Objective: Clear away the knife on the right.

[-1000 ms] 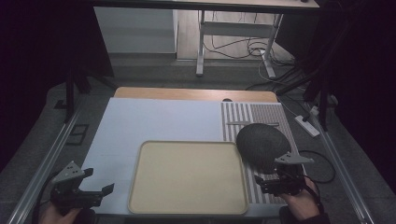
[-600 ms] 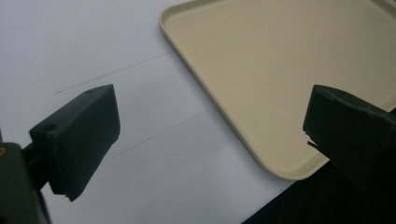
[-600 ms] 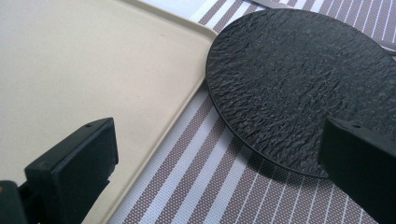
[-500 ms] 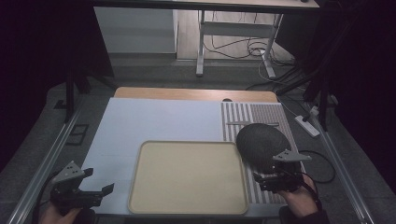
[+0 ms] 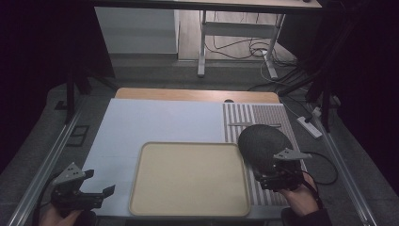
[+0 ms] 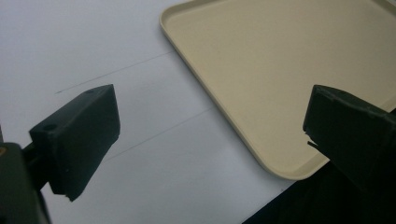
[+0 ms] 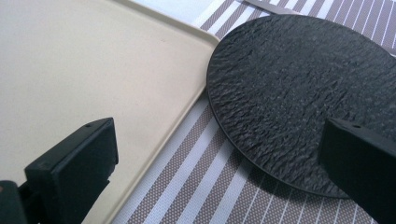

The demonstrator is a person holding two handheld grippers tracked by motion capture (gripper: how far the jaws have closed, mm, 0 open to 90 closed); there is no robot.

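Item: black plate (image 5: 261, 143), lying on striped mat (image 5: 282, 117), at 3 o'clock of tray (image 5: 188, 176). Right gripper (image 5: 274, 176) gaping, nearing rim; left gripper (image 5: 94, 194) gaping, idling. Advice: bite rim squarely.

Pale blue-white mat (image 5: 160, 122) spread flat over most of the worktop (image 5: 197, 94), with a bare wooden strip left showing along the far edge. Grey-and-white striped placemat (image 5: 263, 117) laid at the right end, touching the mat's right border — a thin grey strip (image 5: 254, 125) lying across its stripes near the far side. Beyond the worktop, grey floor (image 5: 141, 70), the white legs of another desk (image 5: 201, 47), loose cables (image 5: 240, 47) trailing between them, and a white power strip (image 5: 309, 126) on the floor just off the right edge — surroundings otherwise too dark to tell.
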